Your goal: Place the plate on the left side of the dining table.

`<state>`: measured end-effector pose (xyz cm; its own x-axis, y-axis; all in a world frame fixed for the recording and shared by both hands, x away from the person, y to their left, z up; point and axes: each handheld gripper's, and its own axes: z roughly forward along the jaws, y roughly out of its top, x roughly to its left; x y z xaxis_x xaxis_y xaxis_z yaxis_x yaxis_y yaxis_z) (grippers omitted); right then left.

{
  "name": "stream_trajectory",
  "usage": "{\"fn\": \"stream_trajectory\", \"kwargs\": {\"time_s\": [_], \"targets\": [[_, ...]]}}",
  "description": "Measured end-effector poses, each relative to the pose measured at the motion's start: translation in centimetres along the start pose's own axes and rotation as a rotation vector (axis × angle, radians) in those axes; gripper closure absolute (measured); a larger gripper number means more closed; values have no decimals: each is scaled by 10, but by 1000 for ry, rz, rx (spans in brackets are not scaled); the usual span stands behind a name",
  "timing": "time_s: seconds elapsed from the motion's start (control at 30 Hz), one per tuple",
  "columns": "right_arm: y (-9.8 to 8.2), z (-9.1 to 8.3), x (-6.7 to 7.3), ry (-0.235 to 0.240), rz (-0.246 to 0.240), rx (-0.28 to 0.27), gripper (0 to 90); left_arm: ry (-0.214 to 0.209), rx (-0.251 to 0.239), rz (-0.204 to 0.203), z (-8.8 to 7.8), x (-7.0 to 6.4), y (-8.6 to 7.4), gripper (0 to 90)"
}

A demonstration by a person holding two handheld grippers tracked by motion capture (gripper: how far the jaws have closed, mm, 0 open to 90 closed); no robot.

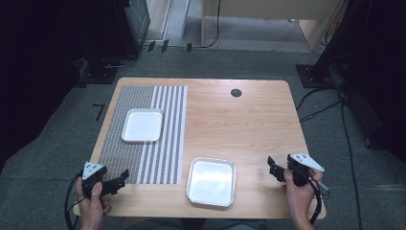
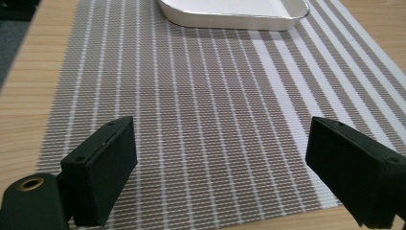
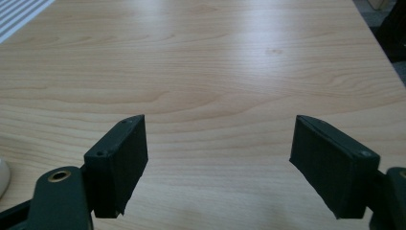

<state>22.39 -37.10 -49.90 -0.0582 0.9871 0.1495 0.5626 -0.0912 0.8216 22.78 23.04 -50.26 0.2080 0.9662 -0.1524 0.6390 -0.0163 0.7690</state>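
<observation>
left gripper [image 1: 123, 178]: nearest the camera at the near left corner of the table, held in the person's left hand [image 1: 91, 203]; jaws spread wide with nothing between them, hovering over the near edge of the placemat and aimed up it toward the white tray
right gripper [image 1: 272, 168]: held in the right hand [image 1: 298, 194] at the near right of the table; jaws also wide apart and empty, over bare wood, pointing inward toward the metal tray
metal tray [image 1: 211, 181]: shiny, empty, flat on the wood at the near middle, just beside the placemat's right edge and between the two grippers; judged the closest thing for either claw to reach
white tray [image 1: 142, 125]: empty, sitting on the placemat's far half; in the left gripper view its near rim [image 2: 230, 20] lies straight ahead, well apart from the jaws
placemat [image 1: 122, 143]: grey woven mat with white stripes, covering the left part of the table
table [image 1: 249, 124]: light wood, small dark round cap [image 1: 236, 92] near the far edge
why so held: both claws look parked open at the near corners, one facing each tray, a ready stance before any grasp; no contact with either tray yet
</observation>
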Motion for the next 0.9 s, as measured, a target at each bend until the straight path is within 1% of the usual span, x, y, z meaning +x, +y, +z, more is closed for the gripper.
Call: {"fn": "stream_trajectory", "kwargs": {"time_s": [0.13, 0.33, 0.43, 0.53, 0.63, 0.73, 0.77, 0.83, 0.9], "targets": [[-3, -5, -11, -22, 5, -3, 207, 16, 2, -4, -2, 8, -1, 102], [-12, -10, -27, -53, 18, 7, 208, 38, 13, 12, -3, 15, -3, 102], [-17, -13, -34, -68, 12, 20, 208, 50, 28, 21, -1, 18, -5, 102], [-22, -16, -42, -83, 14, 32, 209, 53, 35, 24, -1, 19, -5, 102], [-28, -18, -49, -95, 13, 44, 212, 59, 45, 37, 0, 19, -5, 102], [-32, -19, -53, -95, 16, 68, 214, 57, 65, 48, 1, 18, -6, 102], [-32, -20, -53, -95, 13, 64, 215, 56, 71, 51, 2, 18, -6, 102], [-32, -20, -53, -104, -1, 70, 216, 59, 84, 57, 4, 17, -7, 101], [-32, -18, -51, -108, -16, 90, 216, 65, 95, 77, 5, 15, -8, 95]]}}
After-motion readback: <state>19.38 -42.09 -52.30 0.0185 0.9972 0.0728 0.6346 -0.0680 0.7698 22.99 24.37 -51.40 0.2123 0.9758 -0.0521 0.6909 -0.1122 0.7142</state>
